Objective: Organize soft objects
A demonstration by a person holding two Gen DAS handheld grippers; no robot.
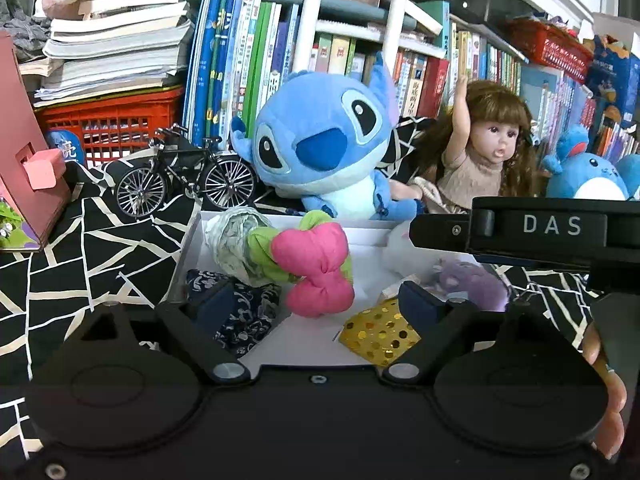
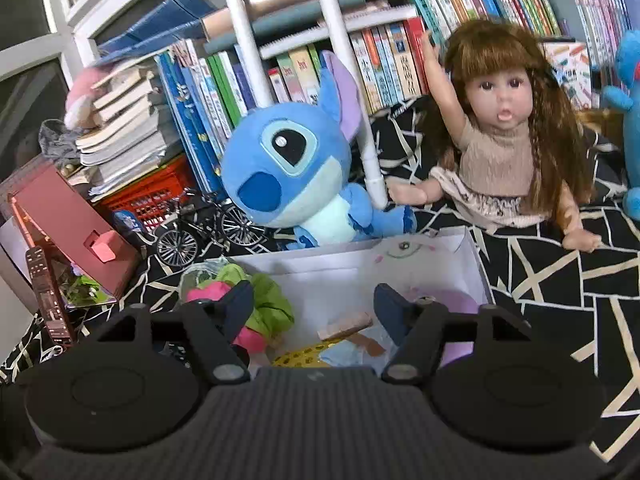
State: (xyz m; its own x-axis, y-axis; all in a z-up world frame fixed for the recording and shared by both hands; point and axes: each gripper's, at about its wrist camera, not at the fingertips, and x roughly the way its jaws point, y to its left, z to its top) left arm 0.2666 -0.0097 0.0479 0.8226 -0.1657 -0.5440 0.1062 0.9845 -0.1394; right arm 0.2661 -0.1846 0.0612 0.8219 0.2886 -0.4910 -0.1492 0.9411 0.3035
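Observation:
A white box [image 1: 192, 248] on the black patterned cloth holds several soft things: a pink and green plush bow [image 1: 316, 276], a pale fabric bundle [image 1: 232, 240], a dark blue patterned cloth [image 1: 248, 316], a gold sequin pouch [image 1: 380, 332] and a purple plush [image 1: 472, 280]. My left gripper [image 1: 318, 300] hovers open over the box, its pads clear of the bow. In the right wrist view, my right gripper [image 2: 316, 306] stands open above the same box [image 2: 474, 264]. Nothing sits between its fingers. Below it lie the bow [image 2: 264, 308] and the gold pouch [image 2: 300, 356].
A blue plush alien [image 1: 320, 140] [image 2: 288, 168] and a long-haired doll [image 1: 488, 148] [image 2: 500, 132] sit behind the box. A model bicycle [image 1: 188, 184], a red basket [image 1: 112, 120], stacked books, a pink case [image 2: 76, 220] and white poles [image 2: 340, 60] crowd the back. A hand [image 1: 608, 400] shows at the right edge.

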